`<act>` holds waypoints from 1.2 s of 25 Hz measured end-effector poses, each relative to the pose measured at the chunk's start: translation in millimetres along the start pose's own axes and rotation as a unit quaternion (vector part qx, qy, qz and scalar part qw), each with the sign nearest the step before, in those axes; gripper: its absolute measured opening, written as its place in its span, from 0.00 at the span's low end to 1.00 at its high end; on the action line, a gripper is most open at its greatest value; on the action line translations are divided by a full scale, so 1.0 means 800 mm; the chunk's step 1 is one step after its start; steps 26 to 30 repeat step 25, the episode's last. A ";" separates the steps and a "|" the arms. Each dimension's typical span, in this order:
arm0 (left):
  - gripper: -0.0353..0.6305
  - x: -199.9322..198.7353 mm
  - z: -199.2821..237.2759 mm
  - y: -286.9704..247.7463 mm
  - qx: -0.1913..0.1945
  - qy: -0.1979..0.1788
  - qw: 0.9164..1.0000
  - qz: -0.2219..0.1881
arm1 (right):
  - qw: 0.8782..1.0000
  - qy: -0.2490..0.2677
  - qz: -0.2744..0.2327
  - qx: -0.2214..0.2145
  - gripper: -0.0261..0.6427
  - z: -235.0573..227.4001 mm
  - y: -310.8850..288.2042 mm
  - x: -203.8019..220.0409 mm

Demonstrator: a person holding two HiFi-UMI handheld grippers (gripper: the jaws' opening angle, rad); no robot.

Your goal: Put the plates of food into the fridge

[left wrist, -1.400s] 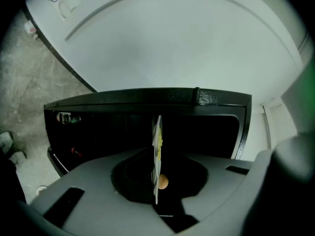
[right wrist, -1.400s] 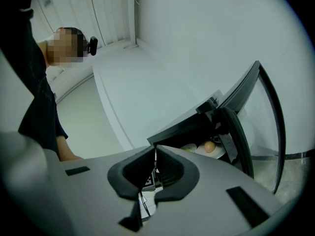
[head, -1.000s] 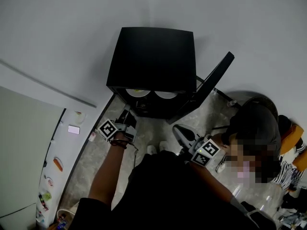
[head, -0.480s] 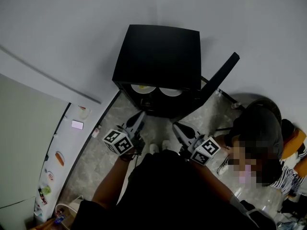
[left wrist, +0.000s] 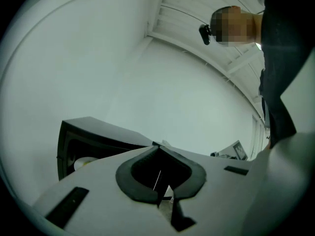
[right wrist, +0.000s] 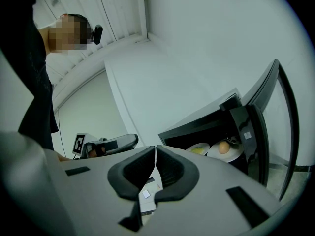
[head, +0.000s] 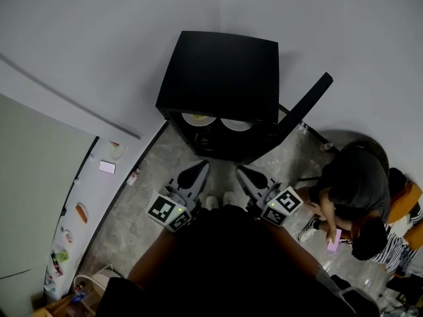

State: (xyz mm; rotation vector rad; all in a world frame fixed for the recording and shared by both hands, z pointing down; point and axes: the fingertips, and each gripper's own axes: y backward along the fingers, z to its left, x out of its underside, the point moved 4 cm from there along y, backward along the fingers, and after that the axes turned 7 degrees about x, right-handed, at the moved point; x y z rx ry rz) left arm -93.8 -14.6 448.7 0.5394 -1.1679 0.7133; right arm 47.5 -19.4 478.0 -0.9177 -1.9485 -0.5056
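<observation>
A small black fridge (head: 218, 78) stands on the floor with its door (head: 305, 105) swung open to the right. Two white plates of food sit side by side on its shelf, the left plate (head: 197, 119) and the right plate (head: 236, 124). In the right gripper view one plate (right wrist: 199, 149) has yellow food and the other plate (right wrist: 225, 148) a round brownish piece. My left gripper (head: 201, 166) and right gripper (head: 242, 171) are held side by side in front of the fridge, both shut and empty, apart from the plates.
A person (head: 353, 183) crouches on the floor to the right of the fridge door. A white cabinet top (head: 99, 170) with small items runs along the left. Grey stone floor (head: 142, 197) lies between it and the fridge.
My left gripper has pulled back from the fridge front toward my body, rising and rolling over, and now sits beside the right one. The right gripper has stayed put.
</observation>
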 end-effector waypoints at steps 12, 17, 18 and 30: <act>0.09 -0.015 -0.025 0.007 -0.013 -0.075 0.997 0.004 | 0.993 0.094 0.011 -0.067 0.09 0.039 -0.010 -0.009; 0.09 -0.006 -0.019 0.008 -0.024 -0.060 0.998 0.017 | 0.993 0.099 0.019 -0.066 0.09 0.043 -0.012 -0.005; 0.09 -0.004 -0.017 0.009 -0.027 -0.056 0.998 0.018 | 0.993 0.096 0.020 -0.065 0.09 0.042 -0.013 -0.004; 0.09 -0.002 -0.015 0.009 -0.030 -0.058 0.998 0.020 | 0.994 0.086 0.021 -0.066 0.09 0.036 -0.010 -0.001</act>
